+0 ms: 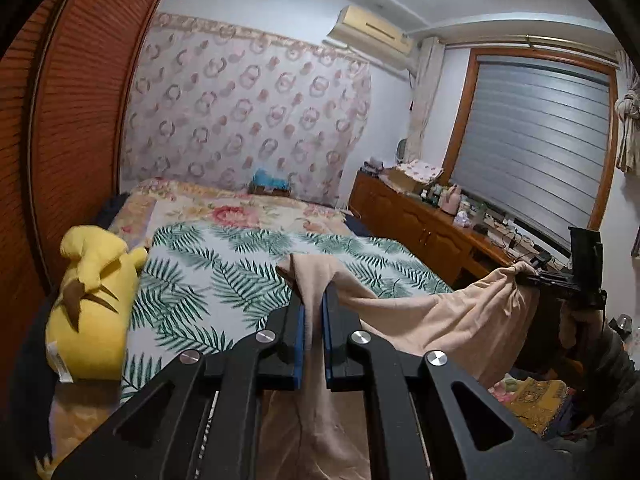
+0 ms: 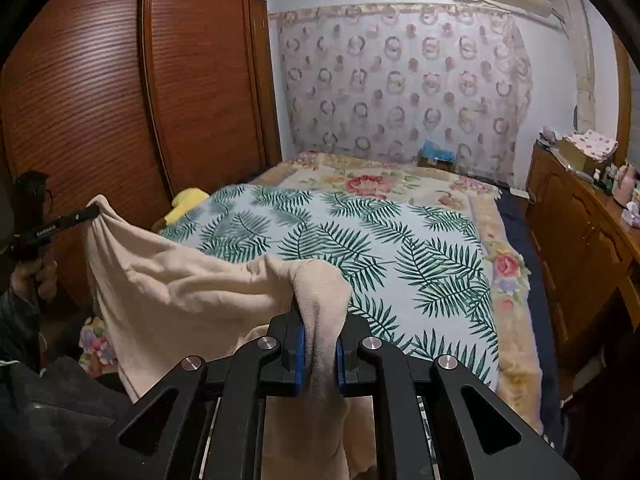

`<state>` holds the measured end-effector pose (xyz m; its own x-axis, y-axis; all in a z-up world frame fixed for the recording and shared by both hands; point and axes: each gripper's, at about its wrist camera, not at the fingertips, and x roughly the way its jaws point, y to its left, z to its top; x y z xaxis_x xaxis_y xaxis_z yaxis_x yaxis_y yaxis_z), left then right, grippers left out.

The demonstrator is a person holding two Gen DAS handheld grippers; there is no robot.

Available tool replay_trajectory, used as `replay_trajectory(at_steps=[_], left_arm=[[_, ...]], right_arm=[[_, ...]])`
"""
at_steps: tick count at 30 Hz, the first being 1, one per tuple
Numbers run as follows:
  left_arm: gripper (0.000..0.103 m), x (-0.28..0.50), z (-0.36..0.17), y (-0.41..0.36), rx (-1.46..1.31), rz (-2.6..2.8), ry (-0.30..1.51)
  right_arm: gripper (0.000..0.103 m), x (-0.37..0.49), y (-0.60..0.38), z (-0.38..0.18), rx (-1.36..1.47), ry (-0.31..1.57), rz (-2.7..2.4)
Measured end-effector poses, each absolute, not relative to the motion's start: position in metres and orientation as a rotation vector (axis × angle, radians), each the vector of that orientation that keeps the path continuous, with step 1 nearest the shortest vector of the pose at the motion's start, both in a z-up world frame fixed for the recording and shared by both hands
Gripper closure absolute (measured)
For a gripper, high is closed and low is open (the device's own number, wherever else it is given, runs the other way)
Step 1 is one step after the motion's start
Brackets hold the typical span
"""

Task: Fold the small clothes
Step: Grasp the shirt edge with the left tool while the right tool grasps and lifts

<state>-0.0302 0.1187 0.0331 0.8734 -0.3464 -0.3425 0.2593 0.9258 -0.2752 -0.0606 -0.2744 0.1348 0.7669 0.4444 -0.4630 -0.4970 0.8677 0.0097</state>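
Beige garment point(image 1: 432, 312) held up in air above near end of bed point(image 2: 400, 248), stretched between both grippers, lower part hanging slack. Left gripper point(image 1: 314, 300) clamped on one bunched corner; right gripper point(image 2: 320, 344) clamped on other corner, cloth draped over its fingers. Yellow plush toy point(image 1: 92, 304) beside leaf-print sheet point(image 1: 224, 264), wardrobe point(image 2: 120, 100) behind. Step, likely: lift and spread before laying out. Next: lower flat onto sheet, keep top edge taut, clear of toy.
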Motion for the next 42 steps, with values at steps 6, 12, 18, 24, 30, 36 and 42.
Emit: replay_trajectory(at_steps=[6, 12, 18, 24, 30, 36, 42], left_arm=[[0.095, -0.052, 0.065, 0.118, -0.207, -0.316, 0.312], [0.095, -0.069, 0.102, 0.116, -0.197, -0.34, 0.202], [0.095, -0.085, 0.132, 0.115, -0.179, -0.359, 0.119], [0.095, -0.077, 0.155, 0.117, -0.148, -0.332, 0.075], [0.095, -0.065, 0.192, 0.117, -0.101, -0.315, -0.002], [0.095, -0.017, 0.217, 0.122, -0.047, -0.253, 0.007], [0.095, 0.085, 0.185, 0.131, -0.024, -0.172, 0.154]], right_arm=[[0.092, -0.085, -0.281, 0.153, -0.109, 0.393, 0.517], [0.093, -0.116, -0.287, 0.184, -0.125, 0.284, 0.515], [0.093, -0.148, -0.3, 0.211, -0.114, 0.179, 0.529], [0.093, -0.163, -0.308, 0.23, -0.12, 0.116, 0.516], [0.093, -0.162, -0.3, 0.245, -0.155, 0.073, 0.501], [0.093, -0.135, -0.283, 0.254, -0.202, 0.042, 0.475], [0.093, -0.028, -0.258, 0.237, -0.249, 0.167, 0.429]])
